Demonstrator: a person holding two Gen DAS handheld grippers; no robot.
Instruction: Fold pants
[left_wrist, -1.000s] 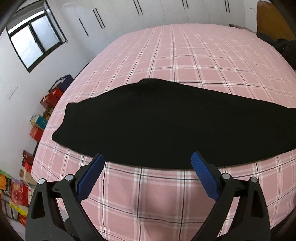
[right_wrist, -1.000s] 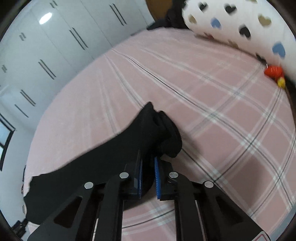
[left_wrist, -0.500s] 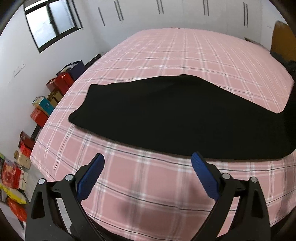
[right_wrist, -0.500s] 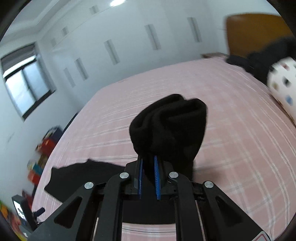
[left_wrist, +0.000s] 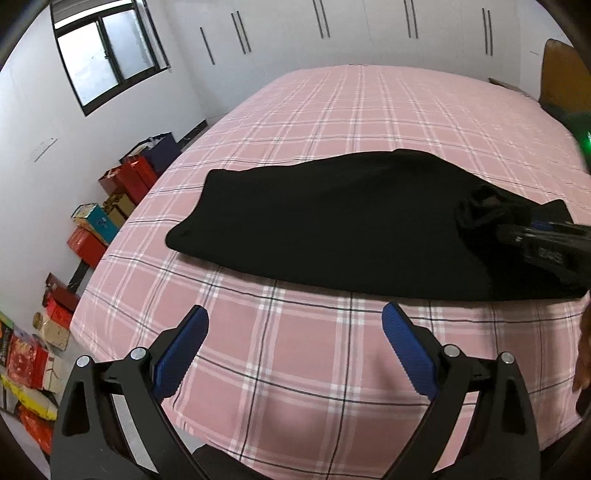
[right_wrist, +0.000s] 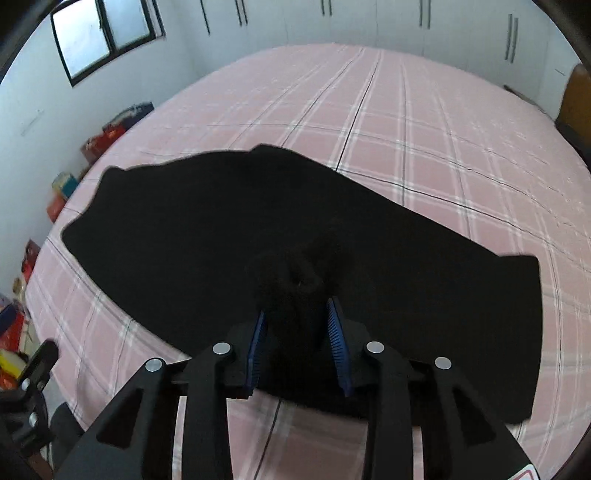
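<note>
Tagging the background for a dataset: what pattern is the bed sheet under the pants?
Pink plaid sheet with white and dark lines, clearest in the left wrist view.

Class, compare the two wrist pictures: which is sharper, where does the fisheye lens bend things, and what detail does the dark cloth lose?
Left wrist view: sharp, plaid lines on the bedsheet crisp, its edges bowed by the lens. Right wrist view: softer, the sheet's far stripes and the window smeared. In both, the black pants read as a flat dark mass, folds barely visible.
</note>
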